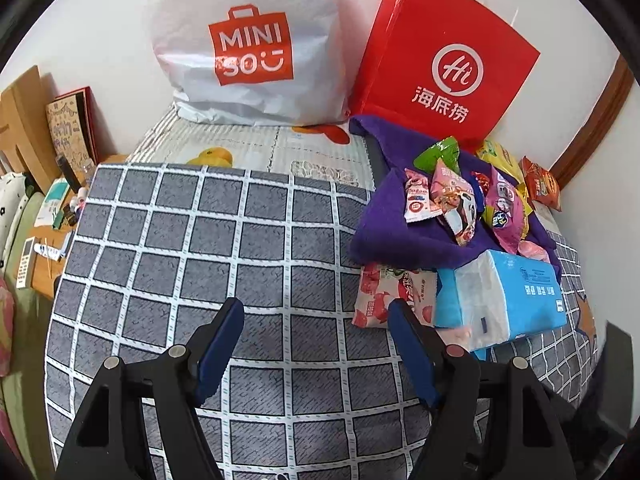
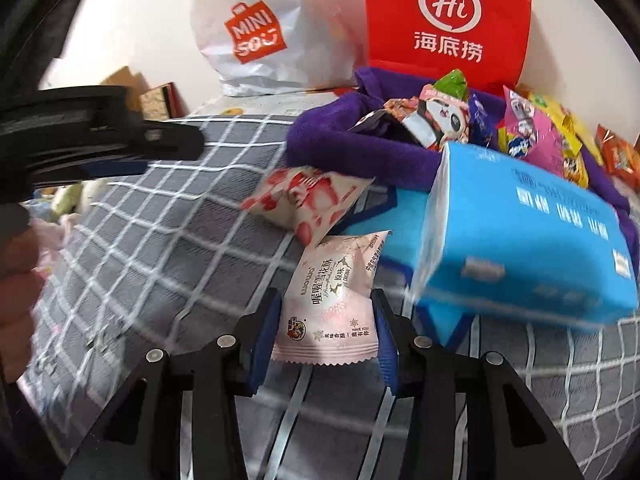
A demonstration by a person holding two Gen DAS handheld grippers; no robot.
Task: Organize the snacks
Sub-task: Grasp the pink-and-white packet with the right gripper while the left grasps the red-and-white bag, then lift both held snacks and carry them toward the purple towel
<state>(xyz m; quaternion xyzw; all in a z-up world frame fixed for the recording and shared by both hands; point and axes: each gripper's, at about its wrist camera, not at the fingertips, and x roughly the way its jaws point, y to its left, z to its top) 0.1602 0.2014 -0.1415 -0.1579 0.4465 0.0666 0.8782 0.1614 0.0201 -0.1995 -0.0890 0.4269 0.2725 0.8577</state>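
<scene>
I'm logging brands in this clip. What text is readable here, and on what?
"MINI SO" – white plastic bag
"Hi 海底捞" – red paper bag
"HAVE YOU" – pale pink snack packet between the right gripper pads; other print unsure
Blue tissue pack and piled snacks: print too blurred.

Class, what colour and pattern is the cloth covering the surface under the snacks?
The cloth is grey with a white grid of squares, clearest in the left wrist view.

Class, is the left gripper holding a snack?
No: the left gripper is open over bare checked cloth, nothing between its fingers.
</scene>
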